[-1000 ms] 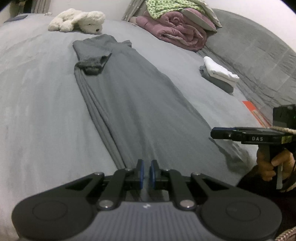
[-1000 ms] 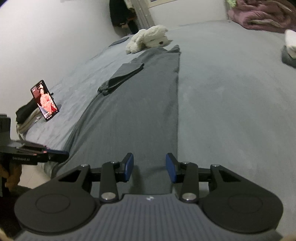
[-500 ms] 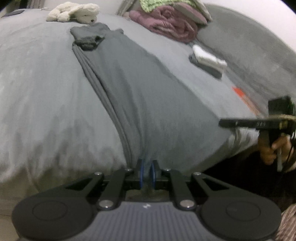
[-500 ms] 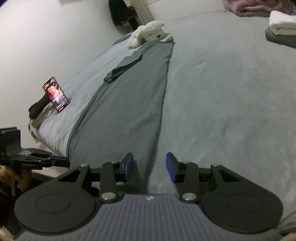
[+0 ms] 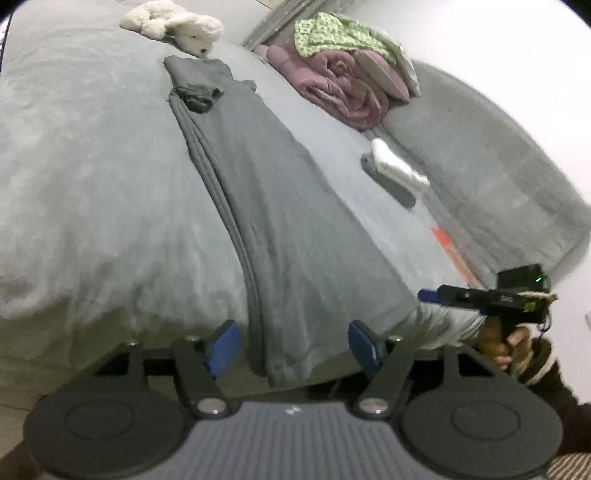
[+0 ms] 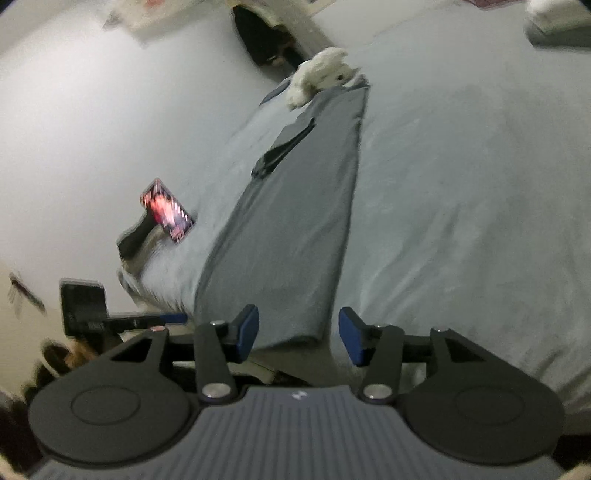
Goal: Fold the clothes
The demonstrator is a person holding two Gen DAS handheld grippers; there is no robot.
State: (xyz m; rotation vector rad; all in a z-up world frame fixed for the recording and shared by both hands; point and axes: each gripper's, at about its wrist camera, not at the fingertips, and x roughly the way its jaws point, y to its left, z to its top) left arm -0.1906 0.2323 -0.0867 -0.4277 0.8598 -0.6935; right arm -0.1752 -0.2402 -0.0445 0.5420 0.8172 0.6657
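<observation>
L gripper (image 5: 291, 345): jaws standing wide apart, having just been opening; near hem of garment (image 5: 288, 221) lying between the blue pads, pads not pressing it, nothing held.
R gripper (image 6: 297, 334): jaws parted approx. half way, having just been opening a bit; garment's near right corner sitting between pads, no contact seen, nothing held.
Garment: dark grey, folded lengthwise into a long narrow strip, lying flat on bed (image 5: 92, 192). Long axis running from bed's near edge away toward the far end; near hem hanging slightly over the edge, far end pointing at plush toy (image 5: 177, 22). Sleeve (image 5: 197, 94) lying folded across strip near far end. Stacked fold edges showing along strip's left side in left wrist view.
Misc. on bed: plush toy, white, just beyond garment's far end; pink blanket (image 5: 340, 88) w/ green patterned cloth on top, far right; white and grey folded stack (image 5: 397, 173) right of strip, well apart; phone (image 6: 166, 210), screen lit, propped left of strip.
Hand (image 5: 508, 343) gripping R gripper's handle, seen in left wrist view.
</observation>
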